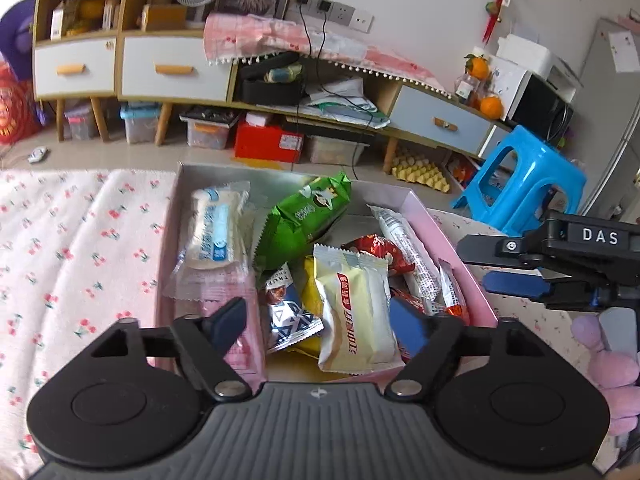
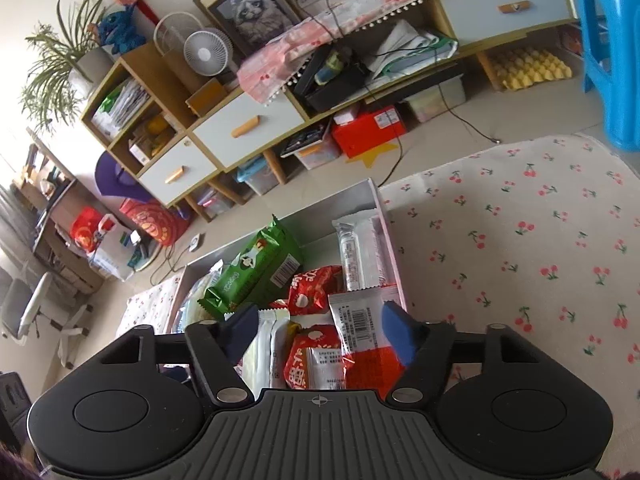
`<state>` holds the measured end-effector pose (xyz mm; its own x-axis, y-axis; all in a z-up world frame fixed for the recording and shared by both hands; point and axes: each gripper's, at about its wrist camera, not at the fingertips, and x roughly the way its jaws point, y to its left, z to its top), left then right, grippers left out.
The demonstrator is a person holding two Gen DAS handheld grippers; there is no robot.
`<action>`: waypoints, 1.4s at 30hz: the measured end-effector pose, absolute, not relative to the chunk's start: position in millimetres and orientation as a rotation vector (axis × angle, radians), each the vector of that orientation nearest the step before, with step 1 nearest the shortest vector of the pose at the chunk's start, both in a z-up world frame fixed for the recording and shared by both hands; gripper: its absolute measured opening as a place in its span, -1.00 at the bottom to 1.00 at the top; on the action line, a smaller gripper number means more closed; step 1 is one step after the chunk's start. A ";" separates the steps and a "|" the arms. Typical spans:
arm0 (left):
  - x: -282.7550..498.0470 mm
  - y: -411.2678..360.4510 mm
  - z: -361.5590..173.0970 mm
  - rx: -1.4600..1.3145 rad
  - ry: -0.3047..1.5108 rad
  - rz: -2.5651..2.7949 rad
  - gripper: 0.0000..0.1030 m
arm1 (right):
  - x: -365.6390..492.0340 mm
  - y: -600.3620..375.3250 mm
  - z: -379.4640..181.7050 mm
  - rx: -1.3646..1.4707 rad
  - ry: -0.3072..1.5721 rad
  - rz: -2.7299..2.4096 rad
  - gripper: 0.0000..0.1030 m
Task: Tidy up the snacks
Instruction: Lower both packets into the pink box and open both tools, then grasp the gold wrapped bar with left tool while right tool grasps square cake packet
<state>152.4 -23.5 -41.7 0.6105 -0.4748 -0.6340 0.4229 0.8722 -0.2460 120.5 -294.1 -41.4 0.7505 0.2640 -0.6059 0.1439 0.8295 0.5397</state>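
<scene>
Left wrist view: left gripper (image 1: 320,320) spread wide above the near end of a pink box (image 1: 448,236), fingers (image 1: 228,318) clear of every wrapper, nothing gripped. Beneath and between them, a cream packet (image 1: 356,316) lying on a yellow one and beside a small dark blue-and-white triangle-patterned sachet (image 1: 290,314). Further in, a green packet (image 1: 304,220) propped up at a tilt, a clear-wrapped white-and-blue bar (image 1: 214,228) along the left wall, a red packet (image 1: 376,250) and a long white stick pack (image 1: 404,248) by the right wall. Box set on a cherry-print cloth (image 1: 72,248). At the right edge, right gripper (image 1: 516,268) reaching in over the box's right rim, its gap not readable from here. Beyond: a blue plastic stool (image 1: 520,184), a low cabinet with drawers (image 1: 172,68), storage bins and a red carton under it, a lilac plush toy at lower right.

Right wrist view: right gripper (image 2: 320,332) open too, fingers (image 2: 400,332) apart over the box's near right corner, holding nothing. Directly under them, a red-and-white packet (image 2: 360,344) with its barcode side up, overlapping another red packet (image 2: 316,356); pads not pressing either. Green packet (image 2: 256,272) and long clear stick pack (image 2: 356,252) crowding the far end. Cherry cloth (image 2: 520,240) bare to the right. Behind: a desk fan (image 2: 208,52), a framed cat picture (image 2: 250,12), a potted plant at left.
</scene>
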 end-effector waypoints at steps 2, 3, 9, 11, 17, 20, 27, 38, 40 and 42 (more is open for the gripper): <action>149.9 -23.9 -39.2 -0.064 0.756 -0.504 0.64 | 115.3 -292.8 -38.9 0.609 0.742 0.066 0.38; 147.8 -23.5 -37.8 -0.061 0.756 -0.495 0.66 | 112.9 -291.8 -37.5 0.607 0.748 0.069 0.39; 135.2 -21.2 -27.6 -0.022 0.778 -0.420 0.76 | 91.7 -277.5 -20.0 0.495 0.776 0.079 0.55; 132.2 -18.3 -24.8 -0.015 0.796 -0.396 0.79 | 83.2 -273.1 -16.4 0.464 0.777 0.085 0.59; 123.2 -6.4 -22.9 0.043 0.845 -0.321 0.89 | 63.6 -263.6 -26.4 0.424 0.784 0.101 0.64; 118.0 2.7 -32.5 0.040 0.854 -0.310 0.89 | 59.4 -256.7 -38.7 0.385 0.820 0.111 0.64; 114.9 18.8 -64.1 0.090 0.852 -0.403 0.51 | 53.8 -236.4 -59.6 0.274 0.854 0.183 0.64; 123.1 26.0 -75.8 -0.023 0.894 -0.548 -0.61 | 60.1 -212.9 -74.8 0.182 0.851 0.223 0.52; 122.9 24.4 -77.9 -0.015 0.904 -0.543 -0.66 | 61.5 -210.4 -75.8 0.174 0.848 0.226 0.35; 121.9 24.1 -77.3 0.003 0.900 -0.542 -0.83 | 63.5 -208.2 -77.4 0.165 0.850 0.233 0.03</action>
